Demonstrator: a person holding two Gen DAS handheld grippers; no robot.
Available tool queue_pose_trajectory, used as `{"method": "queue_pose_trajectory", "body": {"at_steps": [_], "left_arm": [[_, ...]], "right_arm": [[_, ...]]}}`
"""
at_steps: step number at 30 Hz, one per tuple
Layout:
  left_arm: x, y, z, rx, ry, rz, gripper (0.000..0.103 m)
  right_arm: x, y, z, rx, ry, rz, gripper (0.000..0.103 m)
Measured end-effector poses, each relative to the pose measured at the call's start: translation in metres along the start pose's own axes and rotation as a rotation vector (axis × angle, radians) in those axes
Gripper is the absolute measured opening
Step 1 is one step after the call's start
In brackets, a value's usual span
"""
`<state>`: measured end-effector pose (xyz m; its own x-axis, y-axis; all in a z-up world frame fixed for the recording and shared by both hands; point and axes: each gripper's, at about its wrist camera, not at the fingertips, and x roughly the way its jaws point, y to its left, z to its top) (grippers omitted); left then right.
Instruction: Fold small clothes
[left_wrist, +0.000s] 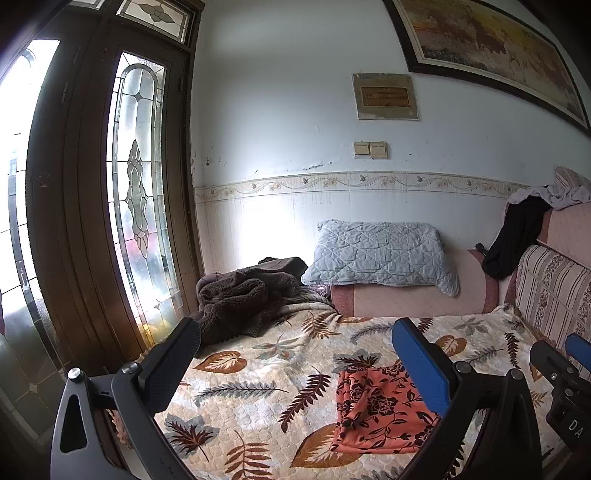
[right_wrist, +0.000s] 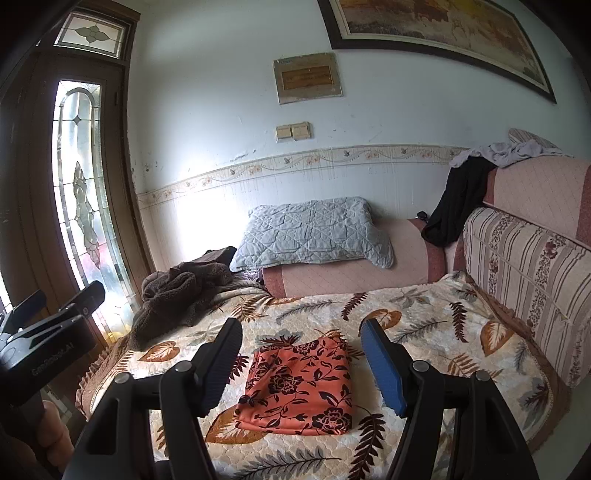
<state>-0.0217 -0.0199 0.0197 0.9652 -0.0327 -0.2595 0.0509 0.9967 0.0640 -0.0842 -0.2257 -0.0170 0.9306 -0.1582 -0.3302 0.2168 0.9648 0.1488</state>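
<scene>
Around me: a brown fleece garment (right_wrist: 173, 295) lies heaped at the bed's far left corner, well apart from my work. A grey quilted pillow (right_wrist: 314, 232) rests on the pink sofa arm (right_wrist: 354, 273) behind the bed. A black garment (right_wrist: 458, 206) and a pale one (right_wrist: 506, 151) hang over the sofa back, far right. Nothing lies between my fingers and the cloth.
Surface: a bed covered by a cream blanket with a leaf print (right_wrist: 424, 314), a striped cushion (right_wrist: 524, 266) along its right side.
Room: pale wall with a floral border, a framed painting (right_wrist: 436, 22), light switches (right_wrist: 293, 132), and a dark wooden door with leaded glass (right_wrist: 79, 184) on the left.
Folded cloth: the orange flowered cloth (right_wrist: 299, 384) lies flat on the blanket as a neat rectangle.
My right gripper (right_wrist: 306, 369): fingers spread wide, empty, above the cloth's near edges without touching.
My left gripper (left_wrist: 299, 369): fingers wide and empty, the cloth (left_wrist: 380, 410) just inside the blue finger (left_wrist: 421, 365).
</scene>
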Motion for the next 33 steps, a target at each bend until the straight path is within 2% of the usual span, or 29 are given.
{"method": "queue_pose_trajectory", "body": {"at_steps": [6, 11, 27, 33], "left_arm": [[-0.026, 0.005, 0.006, 0.01, -0.03, 0.0, 0.103], [-0.023, 0.001, 0.007, 0.021, -0.025, -0.008, 0.103], [0.055, -0.009, -0.002, 0.001, 0.08, 0.0, 0.103], [0.08, -0.012, -0.004, -0.002, 0.107, 0.001, 0.103]], "right_arm": [[-0.029, 0.005, 0.004, -0.016, -0.042, 0.0, 0.071], [-0.032, 0.002, 0.005, -0.007, -0.048, -0.008, 0.071], [0.055, -0.005, -0.003, 0.005, 0.091, 0.0, 0.071], [0.081, -0.003, -0.003, -0.004, 0.116, 0.0, 0.071]]}}
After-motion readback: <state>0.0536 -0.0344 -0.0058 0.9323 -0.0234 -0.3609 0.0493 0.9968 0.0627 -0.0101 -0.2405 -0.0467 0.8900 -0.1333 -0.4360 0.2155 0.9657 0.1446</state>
